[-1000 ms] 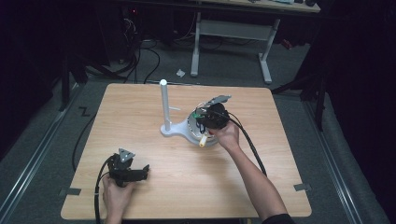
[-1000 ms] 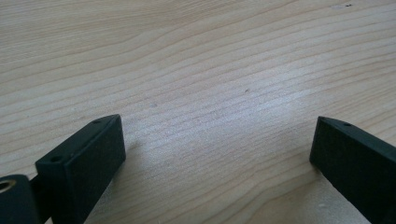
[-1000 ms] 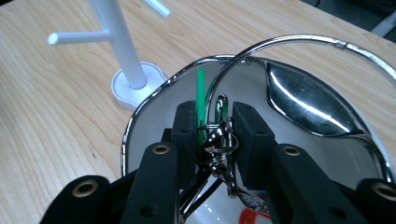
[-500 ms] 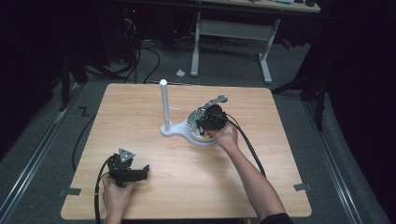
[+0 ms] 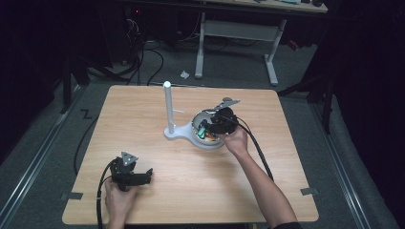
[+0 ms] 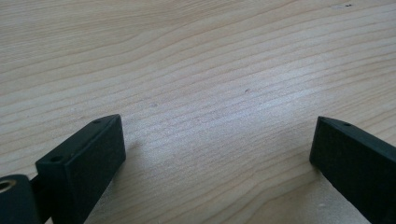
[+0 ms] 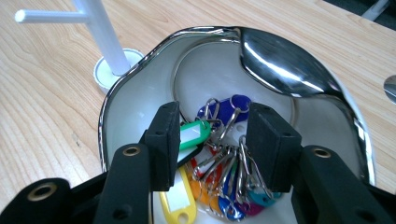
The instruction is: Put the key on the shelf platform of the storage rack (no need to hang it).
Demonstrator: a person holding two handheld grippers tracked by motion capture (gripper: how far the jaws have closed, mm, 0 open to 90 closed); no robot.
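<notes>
Right gripper view: my right claw [image 7: 212,144] half-open, just been opening, straddling key tags [image 7: 219,158] in bowl [image 7: 280,60] mid-desk [image 5: 143,119], pinching none. I centre on one ring, then close. Left claw [image 6: 215,154] wide, idle near front-left corner.

Black fingers [image 7: 273,144] — brass-ringed screw holes

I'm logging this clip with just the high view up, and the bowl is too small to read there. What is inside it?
Observer: A bunch of key tags in green, yellow, blue, purple and orange, joined by metal rings, lying in the shiny bowl.
Operator: Is the right gripper holding them?
Observer: No. The right gripper has its jaws apart over the tags; they have just been opening, with the rings between them and a gap at the pads.
Operator: And the left gripper?
Observer: The left gripper has its jaws wide open over the bare wooden table.
</notes>
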